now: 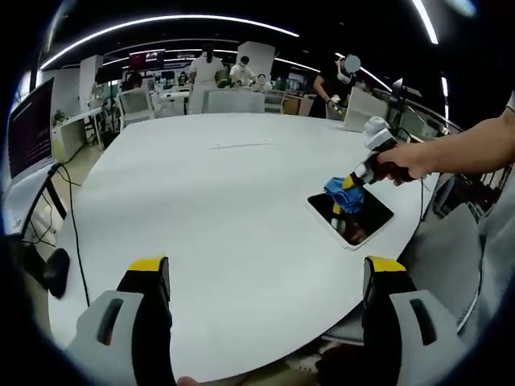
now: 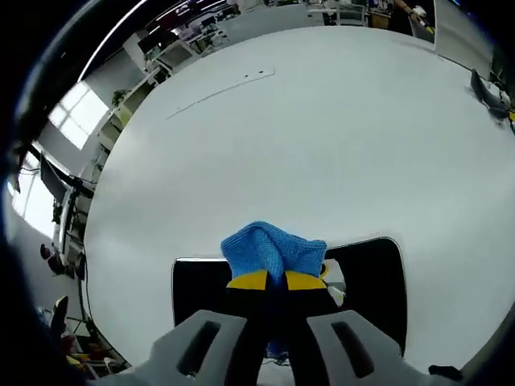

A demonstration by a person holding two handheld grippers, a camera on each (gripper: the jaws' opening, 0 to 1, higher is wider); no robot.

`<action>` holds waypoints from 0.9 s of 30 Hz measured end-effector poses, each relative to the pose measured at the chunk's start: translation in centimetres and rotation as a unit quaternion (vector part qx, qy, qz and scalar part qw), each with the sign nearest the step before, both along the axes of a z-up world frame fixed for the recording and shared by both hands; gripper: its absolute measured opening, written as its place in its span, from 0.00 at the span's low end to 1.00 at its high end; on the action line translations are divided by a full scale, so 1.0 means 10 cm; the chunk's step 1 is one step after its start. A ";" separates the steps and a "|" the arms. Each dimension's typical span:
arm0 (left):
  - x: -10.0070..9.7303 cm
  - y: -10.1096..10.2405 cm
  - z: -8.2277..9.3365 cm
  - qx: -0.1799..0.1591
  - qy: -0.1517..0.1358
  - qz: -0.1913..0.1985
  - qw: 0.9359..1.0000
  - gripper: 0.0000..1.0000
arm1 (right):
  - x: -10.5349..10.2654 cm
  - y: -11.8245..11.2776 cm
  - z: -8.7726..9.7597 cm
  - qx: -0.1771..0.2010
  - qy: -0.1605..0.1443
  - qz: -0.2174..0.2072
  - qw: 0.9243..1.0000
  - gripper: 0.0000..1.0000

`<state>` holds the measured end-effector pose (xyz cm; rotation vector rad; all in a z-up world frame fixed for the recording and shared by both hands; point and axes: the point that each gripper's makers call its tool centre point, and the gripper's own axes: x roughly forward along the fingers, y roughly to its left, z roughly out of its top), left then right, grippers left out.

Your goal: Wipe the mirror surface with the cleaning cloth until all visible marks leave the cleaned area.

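A dark rectangular mirror [image 1: 358, 219] lies flat on the white table [image 1: 217, 209] at the right side of the left gripper view. My right gripper [image 1: 348, 193] comes in from the right there, held by a hand, shut on a blue cleaning cloth [image 1: 339, 190] that rests on the mirror. In the right gripper view the blue cloth [image 2: 273, 251] bunches between the yellow-tipped jaws of the right gripper [image 2: 270, 281], pressed on the black mirror [image 2: 372, 273]. My left gripper [image 1: 265, 273] hangs open over the table's near edge, holding nothing.
The big round white table has wide bare surface to the left and behind the mirror. A monitor [image 1: 32, 129] and cables stand at the left. Chairs, desks and several people [image 1: 208, 71] are at the far back. A dark object [image 2: 492, 92] lies at the table's right edge.
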<state>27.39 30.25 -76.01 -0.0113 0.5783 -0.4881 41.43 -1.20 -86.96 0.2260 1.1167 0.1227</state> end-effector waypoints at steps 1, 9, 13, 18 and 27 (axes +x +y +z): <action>-0.01 -0.02 0.01 -0.001 -0.001 -0.002 1.000 0.99 | 0.00 0.08 0.00 0.005 0.003 0.001 1.000 0.00; -0.02 0.00 0.02 0.001 -0.003 -0.002 1.000 0.99 | 0.04 0.49 0.00 0.010 0.003 0.031 0.999 0.00; -0.04 -0.01 0.02 0.003 -0.002 -0.004 1.000 0.99 | 0.07 0.65 -0.01 0.018 0.004 0.037 0.999 0.00; -0.05 -0.02 0.02 0.004 -0.002 -0.005 1.000 0.99 | 0.07 0.79 -0.01 0.023 0.002 0.046 0.999 0.00; -0.05 0.02 0.05 0.004 -0.005 -0.002 1.000 0.99 | 0.04 0.75 -0.02 0.023 -0.006 0.048 0.999 0.00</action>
